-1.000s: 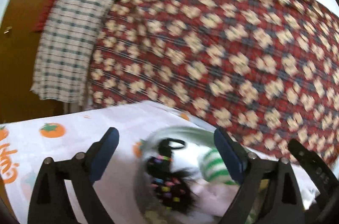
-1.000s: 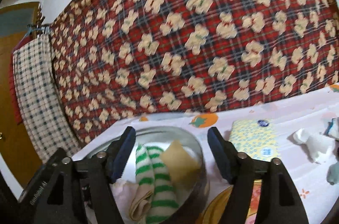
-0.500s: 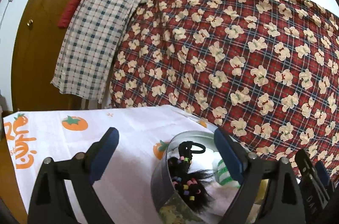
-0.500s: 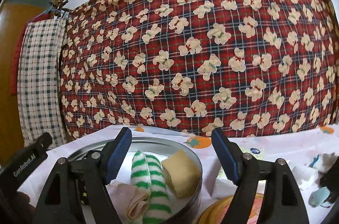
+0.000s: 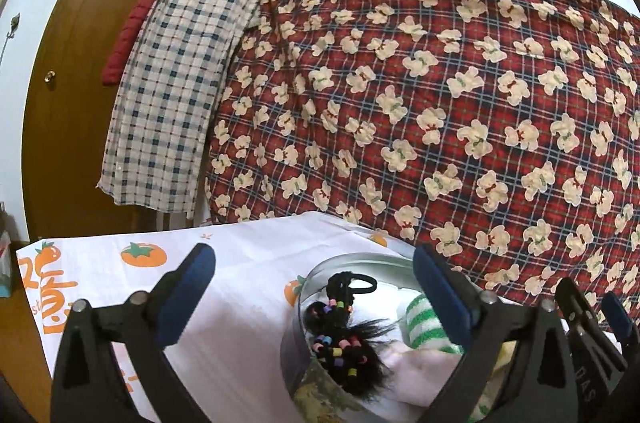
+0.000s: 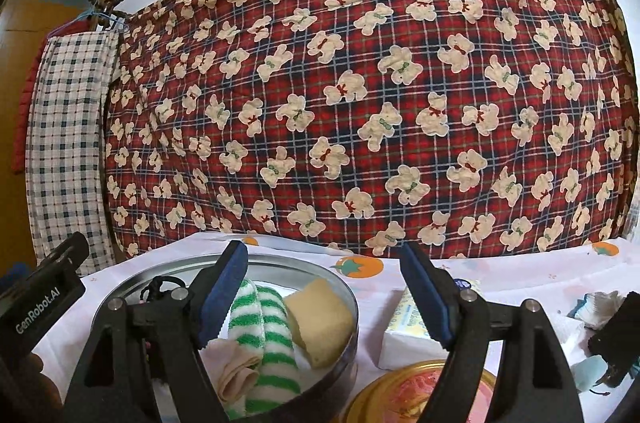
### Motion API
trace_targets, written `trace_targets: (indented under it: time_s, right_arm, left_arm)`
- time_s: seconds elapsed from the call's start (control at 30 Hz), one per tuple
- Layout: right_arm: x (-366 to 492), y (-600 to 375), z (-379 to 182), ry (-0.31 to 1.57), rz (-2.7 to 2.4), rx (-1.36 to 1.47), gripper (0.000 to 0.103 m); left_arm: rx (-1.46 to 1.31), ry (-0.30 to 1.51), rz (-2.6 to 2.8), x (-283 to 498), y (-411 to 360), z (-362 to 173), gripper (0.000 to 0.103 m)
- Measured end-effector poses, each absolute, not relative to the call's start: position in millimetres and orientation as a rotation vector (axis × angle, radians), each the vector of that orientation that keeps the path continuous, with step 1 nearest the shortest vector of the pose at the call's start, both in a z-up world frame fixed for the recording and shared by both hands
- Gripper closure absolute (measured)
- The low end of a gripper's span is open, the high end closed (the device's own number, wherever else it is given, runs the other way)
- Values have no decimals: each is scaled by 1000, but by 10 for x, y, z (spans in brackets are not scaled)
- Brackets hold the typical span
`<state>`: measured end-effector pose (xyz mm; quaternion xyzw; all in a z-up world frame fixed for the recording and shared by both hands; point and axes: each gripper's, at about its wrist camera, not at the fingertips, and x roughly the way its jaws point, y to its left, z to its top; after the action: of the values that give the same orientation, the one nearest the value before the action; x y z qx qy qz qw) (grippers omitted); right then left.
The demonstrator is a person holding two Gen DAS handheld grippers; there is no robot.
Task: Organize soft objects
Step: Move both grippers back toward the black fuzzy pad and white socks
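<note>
A round metal tin [image 6: 344, 297] stands on the white tablecloth; it also shows in the left wrist view [image 5: 294, 319]. It holds a green-striped sock [image 6: 272, 335], a yellow sponge [image 6: 320, 323], a beige cloth [image 6: 236, 371] and a black hair piece with coloured beads [image 5: 340, 339]. My left gripper [image 5: 316, 291] is open and empty, raised above the tin's left side. My right gripper [image 6: 324, 295] is open and empty above the tin's right side.
A tissue pack [image 6: 408, 327] lies right of the tin, a gold tin lid [image 6: 404, 399] in front of it. Crumpled white and blue cloths [image 6: 592, 307] lie far right. A red bear-print quilt [image 6: 360, 103] hangs behind the table. A checked cloth [image 5: 180, 83] hangs by the door.
Both grippers have risen and tilted up away from the tin, so more of the quilt and wall shows. Both stay open and empty.
</note>
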<state>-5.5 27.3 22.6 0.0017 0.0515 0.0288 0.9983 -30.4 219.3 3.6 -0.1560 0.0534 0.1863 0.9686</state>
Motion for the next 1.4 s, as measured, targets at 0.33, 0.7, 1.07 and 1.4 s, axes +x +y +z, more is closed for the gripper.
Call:
trace_targets:
  time_s: [0.33, 0.7, 1.07, 1.4]
  right_arm:
    - [-99, 135, 222, 110, 31, 10, 23]
    - [-213, -171, 216, 137, -28, -2, 23]
    - [-333, -593, 219, 153, -99, 0, 23]
    - [-421, -1253, 212, 193, -230, -5, 23]
  left_arm:
    - [-307, 126, 337, -325, 2064, 38, 2]
    - [-231, 137, 250, -359, 1688, 79, 1]
    - [-189, 159, 89, -433, 1181, 103, 1]
    - [-101, 174, -113, -533, 521, 135, 1]
